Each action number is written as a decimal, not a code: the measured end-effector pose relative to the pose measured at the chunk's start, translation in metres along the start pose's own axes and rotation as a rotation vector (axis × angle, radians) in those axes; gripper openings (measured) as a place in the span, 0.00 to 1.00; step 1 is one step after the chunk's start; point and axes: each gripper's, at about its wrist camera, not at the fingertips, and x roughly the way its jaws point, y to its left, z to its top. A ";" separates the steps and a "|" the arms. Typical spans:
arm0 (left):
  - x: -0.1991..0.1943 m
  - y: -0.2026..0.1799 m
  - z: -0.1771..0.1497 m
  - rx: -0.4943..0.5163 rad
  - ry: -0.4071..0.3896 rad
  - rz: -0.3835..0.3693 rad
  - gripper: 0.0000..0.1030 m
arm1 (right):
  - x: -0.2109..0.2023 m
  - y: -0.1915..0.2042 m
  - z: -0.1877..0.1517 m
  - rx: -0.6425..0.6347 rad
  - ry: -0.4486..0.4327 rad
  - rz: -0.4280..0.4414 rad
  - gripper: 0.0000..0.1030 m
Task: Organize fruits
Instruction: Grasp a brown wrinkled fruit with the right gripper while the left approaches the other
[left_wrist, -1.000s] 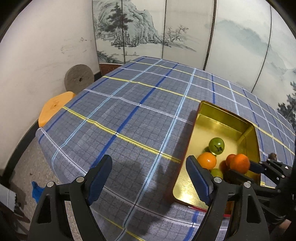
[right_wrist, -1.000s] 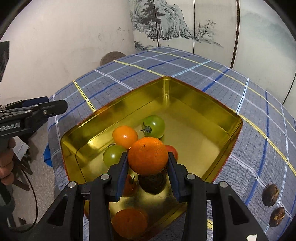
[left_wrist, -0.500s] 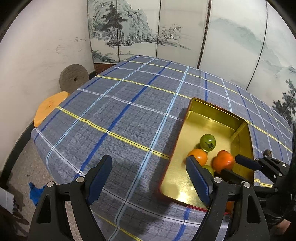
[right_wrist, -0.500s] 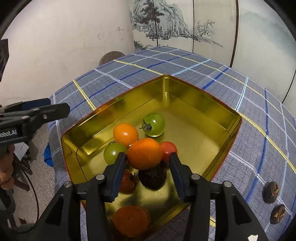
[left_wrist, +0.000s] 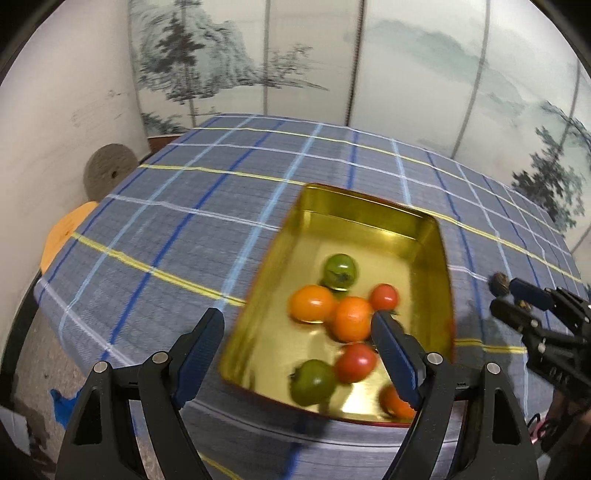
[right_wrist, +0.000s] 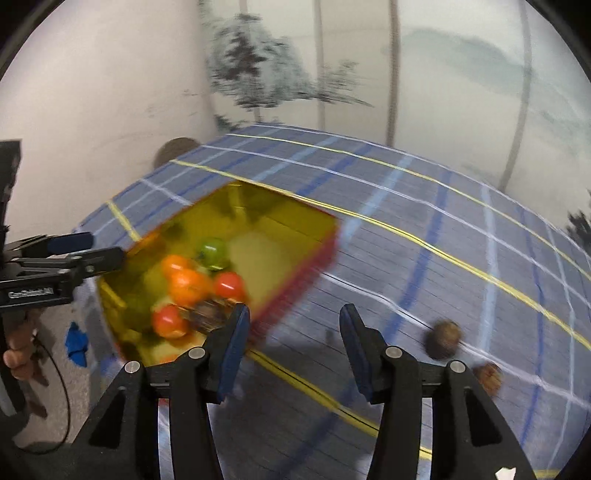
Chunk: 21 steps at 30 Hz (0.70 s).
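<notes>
Plaid worktop (left_wrist: 177, 206), painted screen behind, gold tin (left_wrist: 436, 236) near its front edge.
Both your claws tilt downward, apart and empty: left claw (left_wrist: 297, 347) over the tin's front rim, right claw (right_wrist: 291, 332) beside it. Fruits (left_wrist: 352, 317) sit inside. Only the right view shows two brown nuts (right_wrist: 443, 338).

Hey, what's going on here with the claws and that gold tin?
A person with a claw in each hand is sorting fruit into a gold tin on a checked tablecloth. The tin already holds orange, red and green fruits, including an orange one near the middle. The right claw is empty over the cloth beside the tin, near two dark brown fruits not yet in the tin. The left claw is open and holds nothing.
</notes>
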 end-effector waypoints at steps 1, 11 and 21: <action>0.001 -0.008 0.000 0.017 0.003 -0.012 0.80 | -0.002 -0.010 -0.004 0.020 0.003 -0.018 0.47; 0.008 -0.068 0.006 0.134 0.012 -0.078 0.80 | -0.017 -0.106 -0.048 0.186 0.043 -0.184 0.47; 0.026 -0.115 0.017 0.206 0.031 -0.115 0.80 | 0.004 -0.138 -0.065 0.225 0.092 -0.214 0.46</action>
